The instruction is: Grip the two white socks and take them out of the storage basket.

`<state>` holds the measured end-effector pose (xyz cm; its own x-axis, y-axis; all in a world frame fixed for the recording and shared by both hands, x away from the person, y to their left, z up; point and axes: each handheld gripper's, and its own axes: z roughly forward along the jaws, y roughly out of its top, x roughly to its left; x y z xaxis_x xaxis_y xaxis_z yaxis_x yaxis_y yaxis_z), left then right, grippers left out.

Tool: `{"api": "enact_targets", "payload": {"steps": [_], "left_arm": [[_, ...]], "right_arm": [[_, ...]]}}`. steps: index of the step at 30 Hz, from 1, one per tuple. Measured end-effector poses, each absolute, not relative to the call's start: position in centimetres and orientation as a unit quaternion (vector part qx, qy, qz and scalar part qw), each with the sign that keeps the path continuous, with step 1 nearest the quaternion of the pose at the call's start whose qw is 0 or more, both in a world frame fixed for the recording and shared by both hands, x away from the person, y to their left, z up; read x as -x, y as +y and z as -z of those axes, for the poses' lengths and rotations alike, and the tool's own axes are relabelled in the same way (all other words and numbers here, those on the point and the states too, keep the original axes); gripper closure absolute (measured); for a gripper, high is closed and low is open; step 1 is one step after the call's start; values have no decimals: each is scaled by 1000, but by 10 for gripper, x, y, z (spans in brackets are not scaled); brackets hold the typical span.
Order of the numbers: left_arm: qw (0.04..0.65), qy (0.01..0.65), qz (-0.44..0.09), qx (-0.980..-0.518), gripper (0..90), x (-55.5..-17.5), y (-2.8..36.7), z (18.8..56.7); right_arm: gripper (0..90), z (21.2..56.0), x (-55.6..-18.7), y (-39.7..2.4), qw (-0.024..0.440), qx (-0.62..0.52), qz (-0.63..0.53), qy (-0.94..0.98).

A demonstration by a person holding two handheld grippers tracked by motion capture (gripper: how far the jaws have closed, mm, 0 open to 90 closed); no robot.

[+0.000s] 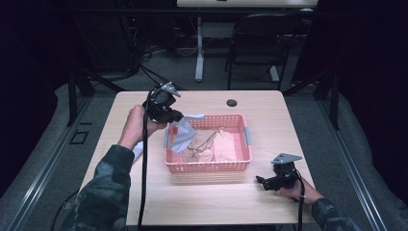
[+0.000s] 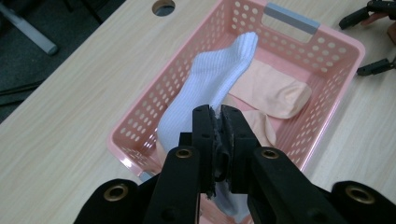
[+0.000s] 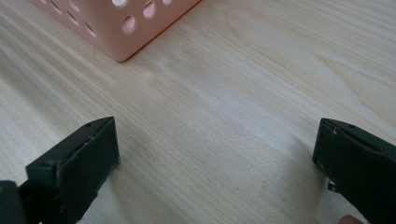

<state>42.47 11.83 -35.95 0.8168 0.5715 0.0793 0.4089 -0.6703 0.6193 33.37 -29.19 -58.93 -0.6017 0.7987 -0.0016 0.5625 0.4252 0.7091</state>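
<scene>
Left gripper [image 2: 218,112] raised over the near-left corner of the pink perforated basket [image 1: 240,166], jaws pressed together on one end of a white ribbed sock [image 2: 205,84], the rest of it hanging down into the basket. Beneath the sock, peach-coloured socks [image 2: 271,91] lying flat on the basket floor. Grey handles on the basket's short ends. Right gripper [image 1: 263,183] low over the light wooden table [image 1: 211,202], just off the basket's near-right corner, jaws spread wide with bare tabletop between them. Round cable hole [image 1: 232,103] beyond the basket. Open table all round the basket, widest along the near edge.
</scene>
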Motion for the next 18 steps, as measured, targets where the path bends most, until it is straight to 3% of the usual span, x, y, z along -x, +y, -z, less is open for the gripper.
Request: {"api": "enact_targets", "payload": {"steps": [18], "left_arm": [[311,300,-169,-886,847,-414,156,334]], "right_arm": [[0,589,-334,-292,170,-410,-339,829]]}}
